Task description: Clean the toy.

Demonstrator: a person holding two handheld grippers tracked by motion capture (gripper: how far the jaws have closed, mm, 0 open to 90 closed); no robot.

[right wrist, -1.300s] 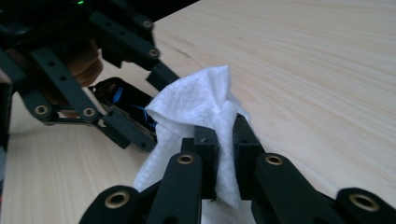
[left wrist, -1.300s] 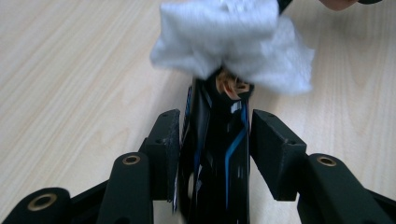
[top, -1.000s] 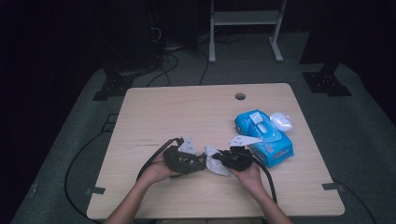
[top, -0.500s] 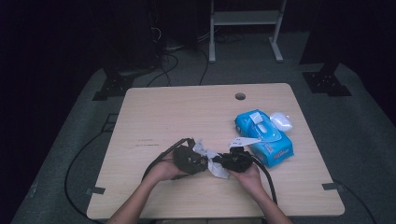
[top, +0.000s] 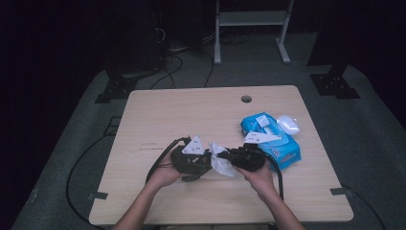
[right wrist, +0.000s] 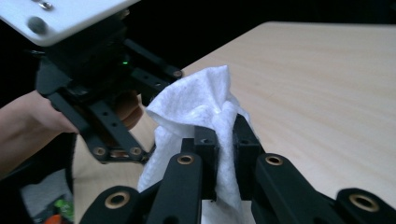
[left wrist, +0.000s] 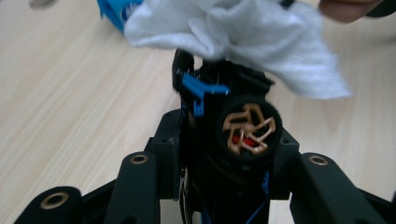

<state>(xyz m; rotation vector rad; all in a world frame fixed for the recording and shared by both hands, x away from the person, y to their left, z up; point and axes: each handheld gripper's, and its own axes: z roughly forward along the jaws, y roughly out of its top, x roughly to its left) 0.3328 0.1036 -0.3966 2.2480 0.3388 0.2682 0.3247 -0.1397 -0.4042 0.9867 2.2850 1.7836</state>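
My left gripper (top: 203,160) is shut on a small black toy (left wrist: 247,126) that has a gold-spoked wheel and blue trim. My right gripper (top: 226,157) faces it tip to tip, shut on a crumpled white wipe (top: 221,164). In the left gripper view the wipe (left wrist: 243,32) hangs over the far end of the toy and touches it. In the right gripper view the wipe (right wrist: 196,98) bunches up between my jaws (right wrist: 224,135), and the left gripper (right wrist: 116,151) and its hand are just beyond. Both grippers hover low over the front middle of the table.
A blue wet-wipe pack (top: 275,139) lies right of my right gripper, with a small white rounded object (top: 288,124) at its far corner. The wooden table (top: 191,110) has a cable hole (top: 246,98) near its back edge. Cables trail off the front left.
Both grippers have lifted slightly, staying tip to tip. The wipe remains in the right gripper and against the toy.
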